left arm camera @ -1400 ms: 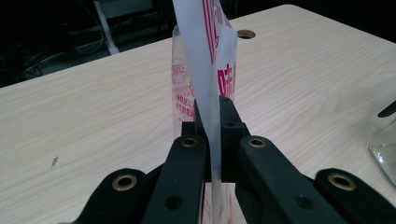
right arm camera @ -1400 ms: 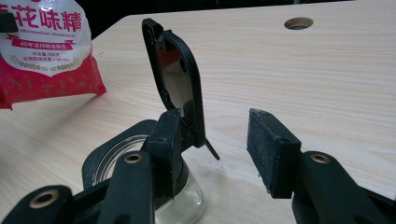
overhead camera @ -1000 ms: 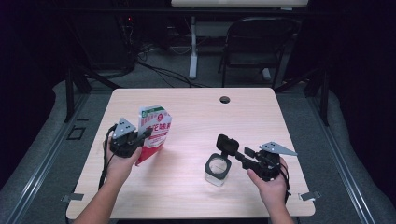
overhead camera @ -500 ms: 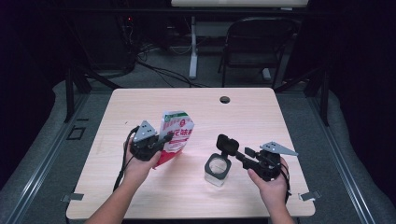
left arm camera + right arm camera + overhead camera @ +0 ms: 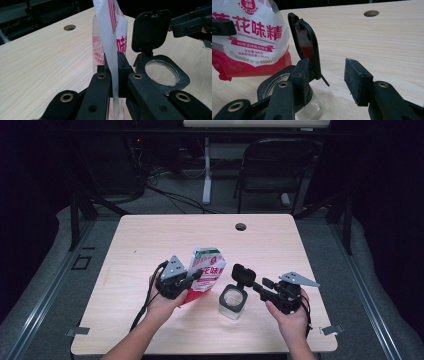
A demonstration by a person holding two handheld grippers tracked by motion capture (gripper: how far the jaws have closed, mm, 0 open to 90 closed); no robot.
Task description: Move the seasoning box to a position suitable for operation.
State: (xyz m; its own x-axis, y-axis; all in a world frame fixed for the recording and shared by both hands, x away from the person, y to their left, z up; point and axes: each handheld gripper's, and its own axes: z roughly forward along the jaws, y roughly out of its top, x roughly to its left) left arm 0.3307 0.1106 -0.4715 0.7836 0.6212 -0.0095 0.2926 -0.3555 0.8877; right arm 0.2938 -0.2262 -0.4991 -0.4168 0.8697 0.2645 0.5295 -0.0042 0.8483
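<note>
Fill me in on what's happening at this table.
A person works two handheld tongs at a wooden table. The left tongs are shut on the edge of a red-and-white bag, held up beside a clear jar whose black flip lid stands open. The right tongs are open, with one jaw against the raised lid and the other apart from it. The bag is close to the jar's mouth, so pouring looks likely next, though nothing is pouring yet.
</note>
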